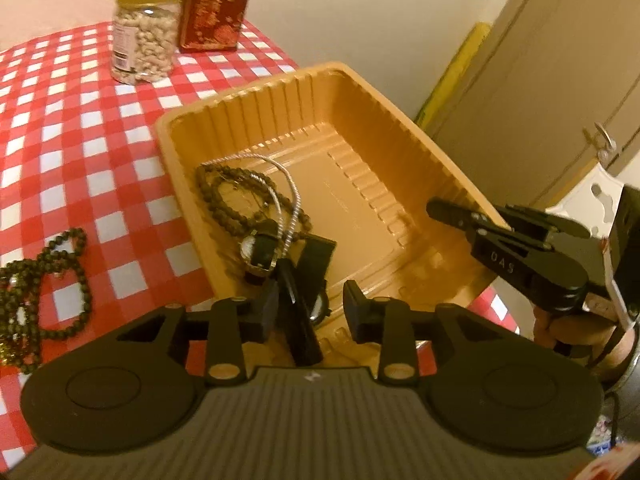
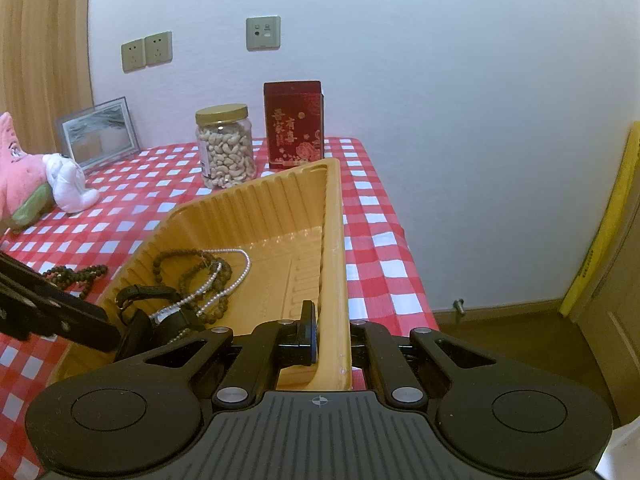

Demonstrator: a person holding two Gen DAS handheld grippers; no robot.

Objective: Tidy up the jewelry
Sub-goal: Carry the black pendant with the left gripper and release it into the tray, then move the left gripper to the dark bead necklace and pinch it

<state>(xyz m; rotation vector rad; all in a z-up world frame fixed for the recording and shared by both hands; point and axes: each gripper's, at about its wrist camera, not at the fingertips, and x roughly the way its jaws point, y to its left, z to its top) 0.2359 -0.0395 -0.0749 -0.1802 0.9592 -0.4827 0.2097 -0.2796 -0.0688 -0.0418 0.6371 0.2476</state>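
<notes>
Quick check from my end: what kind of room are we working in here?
Most likely a home, perhaps a dining corner. A red-checked tablecloth covers the table, with a jar of cashews, a picture frame and a pink plush toy on it. Wall sockets and a wooden door show too.

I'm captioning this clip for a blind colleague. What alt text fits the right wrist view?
The right gripper clamps the near wall of a gold plastic tray on a red-checked tablecloth. Inside lie brown bead strands, a pearl chain and a black watch. The left gripper reaches in from the left.
</notes>
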